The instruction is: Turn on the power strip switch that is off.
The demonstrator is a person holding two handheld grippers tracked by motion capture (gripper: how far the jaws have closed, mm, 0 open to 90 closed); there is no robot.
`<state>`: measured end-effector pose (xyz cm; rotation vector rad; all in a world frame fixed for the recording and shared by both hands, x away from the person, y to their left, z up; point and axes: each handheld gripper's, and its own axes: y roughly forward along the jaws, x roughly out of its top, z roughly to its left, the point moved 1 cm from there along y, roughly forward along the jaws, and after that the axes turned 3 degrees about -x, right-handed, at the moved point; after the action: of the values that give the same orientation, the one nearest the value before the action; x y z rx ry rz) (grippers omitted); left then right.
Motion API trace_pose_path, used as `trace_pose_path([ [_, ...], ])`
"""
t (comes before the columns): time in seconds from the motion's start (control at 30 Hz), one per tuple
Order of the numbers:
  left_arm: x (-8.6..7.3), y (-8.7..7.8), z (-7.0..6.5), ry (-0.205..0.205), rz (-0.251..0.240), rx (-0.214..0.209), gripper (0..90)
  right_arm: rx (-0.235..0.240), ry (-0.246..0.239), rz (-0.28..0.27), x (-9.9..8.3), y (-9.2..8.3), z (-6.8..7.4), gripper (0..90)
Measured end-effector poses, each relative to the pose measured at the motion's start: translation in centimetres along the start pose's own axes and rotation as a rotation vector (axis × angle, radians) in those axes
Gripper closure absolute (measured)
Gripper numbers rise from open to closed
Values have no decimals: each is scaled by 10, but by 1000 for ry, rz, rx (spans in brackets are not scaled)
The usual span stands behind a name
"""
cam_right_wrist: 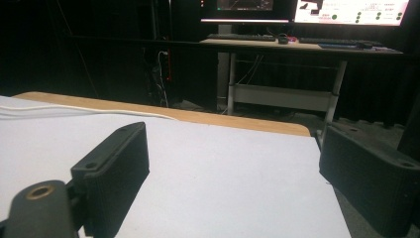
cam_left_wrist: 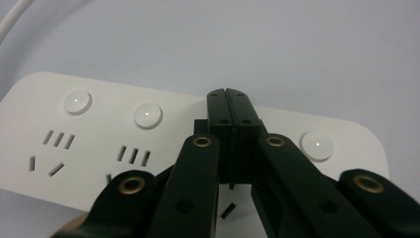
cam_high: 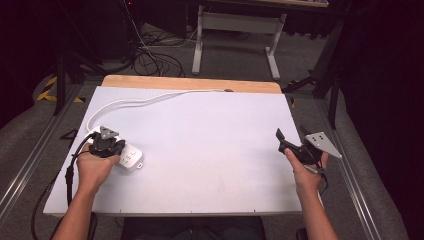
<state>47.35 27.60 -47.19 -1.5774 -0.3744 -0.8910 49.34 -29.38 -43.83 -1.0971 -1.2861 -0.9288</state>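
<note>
A white power strip with round buttons lies near the table's left front, and its white cord runs to the far edge. My left gripper points down onto the strip, held by a hand. In the left gripper view its jaws are shut together with nothing between them, their tips over the strip between two round buttons. Whether the tips touch the strip I cannot tell. My right gripper is held above the table's right side. Its jaws stand wide open and empty.
The white table top has a wooden strip along its far edge. Beyond it stand a desk's legs and loose floor cables. A desk with monitors shows in the right gripper view.
</note>
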Motion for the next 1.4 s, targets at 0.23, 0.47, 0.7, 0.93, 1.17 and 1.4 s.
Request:
trace_pose_path([
  [0.23,0,0,0,-3,-2,-1,900,-2,2,0,0,0,0,124],
  [0.47,0,0,2,-6,-5,-13,900,-1,0,1,0,1,0,124],
  [0.7,-1,-1,6,-25,-13,-38,900,0,-1,4,0,1,1,124],
  [0.93,0,-2,5,-17,-19,-32,900,-4,-6,6,-1,2,1,125],
  [1.17,0,-1,5,-10,-22,-29,900,-3,-8,6,-1,2,1,124],
  [1.4,-1,0,4,1,-31,-24,900,-2,-6,5,0,2,1,124],
])
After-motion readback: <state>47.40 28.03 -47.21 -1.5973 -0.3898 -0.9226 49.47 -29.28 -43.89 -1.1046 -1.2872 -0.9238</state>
